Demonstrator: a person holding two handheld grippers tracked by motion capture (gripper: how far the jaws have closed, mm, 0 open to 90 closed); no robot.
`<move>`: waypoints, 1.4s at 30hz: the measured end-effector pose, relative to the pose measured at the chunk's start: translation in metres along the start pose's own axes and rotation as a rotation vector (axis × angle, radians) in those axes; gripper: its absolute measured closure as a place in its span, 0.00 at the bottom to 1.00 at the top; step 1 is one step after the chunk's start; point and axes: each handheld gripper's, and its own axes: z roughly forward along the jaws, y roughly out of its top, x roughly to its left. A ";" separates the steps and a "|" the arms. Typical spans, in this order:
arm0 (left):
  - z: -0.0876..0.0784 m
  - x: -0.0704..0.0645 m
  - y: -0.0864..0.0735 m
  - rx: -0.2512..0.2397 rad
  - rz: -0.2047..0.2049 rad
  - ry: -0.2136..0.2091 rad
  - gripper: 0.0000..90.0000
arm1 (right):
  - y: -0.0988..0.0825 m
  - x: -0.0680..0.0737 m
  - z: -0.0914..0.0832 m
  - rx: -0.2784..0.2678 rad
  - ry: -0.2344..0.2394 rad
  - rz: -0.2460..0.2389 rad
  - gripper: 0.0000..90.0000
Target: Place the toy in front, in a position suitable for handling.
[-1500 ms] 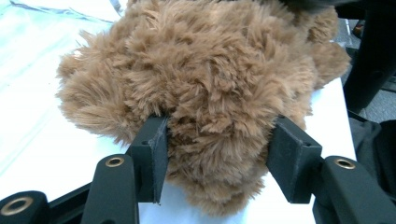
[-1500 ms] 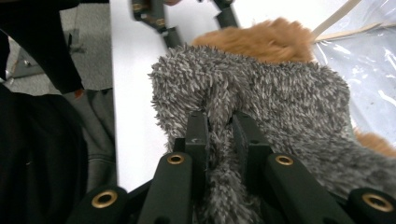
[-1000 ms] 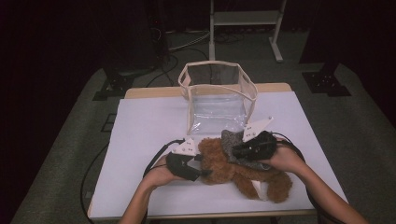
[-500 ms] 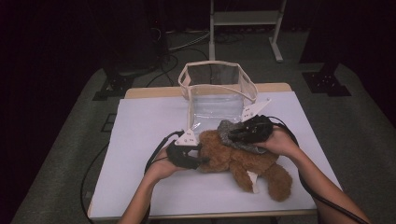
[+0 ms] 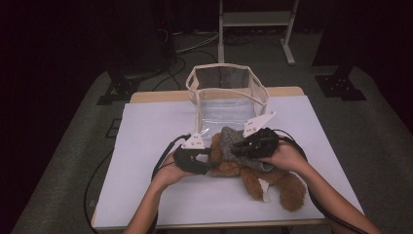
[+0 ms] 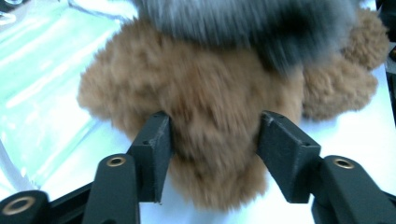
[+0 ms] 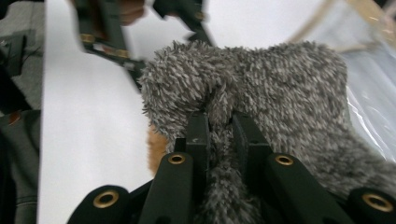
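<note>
A brown teddy bear [image 5: 275, 184] lies on the white table [image 5: 156, 131] with its legs toward the front right. A grey fuzzy cloth [image 5: 228, 138] covers its upper part. My left gripper [image 5: 210, 161] comes from the left, and in the left gripper view [image 6: 212, 144] its jaws press into the brown fur [image 6: 210, 93] of the bear's end. They have just been opening, with the fur still between them. My right gripper [image 5: 239, 146] is shut on a fold of the grey cloth [image 7: 280, 84], which is pinched tight between its jaws [image 7: 219, 123].
A clear plastic bag with a beige rim [image 5: 195, 87] stands open just behind the bear, its clear wall [image 6: 37, 70] close to the left gripper. Cables trail from both grippers across the table. The table's front edge lies near the person's forearms.
The right gripper has lifted the grey cloth a little up and toward the bag. The bear has shifted slightly with it. The left gripper stays at the bear's end.
</note>
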 end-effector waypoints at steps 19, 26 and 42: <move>0.011 -0.002 -0.002 -0.054 -0.017 -0.054 0.55 | 0.027 0.003 0.023 -0.010 0.068 -0.028 0.86; 0.011 -0.006 0.000 -0.040 0.012 -0.073 0.55 | 0.030 -0.019 0.017 -0.011 0.016 0.016 0.86; -0.003 -0.007 0.007 -0.071 0.046 -0.073 0.54 | -0.006 -0.032 -0.005 0.008 0.052 0.115 0.86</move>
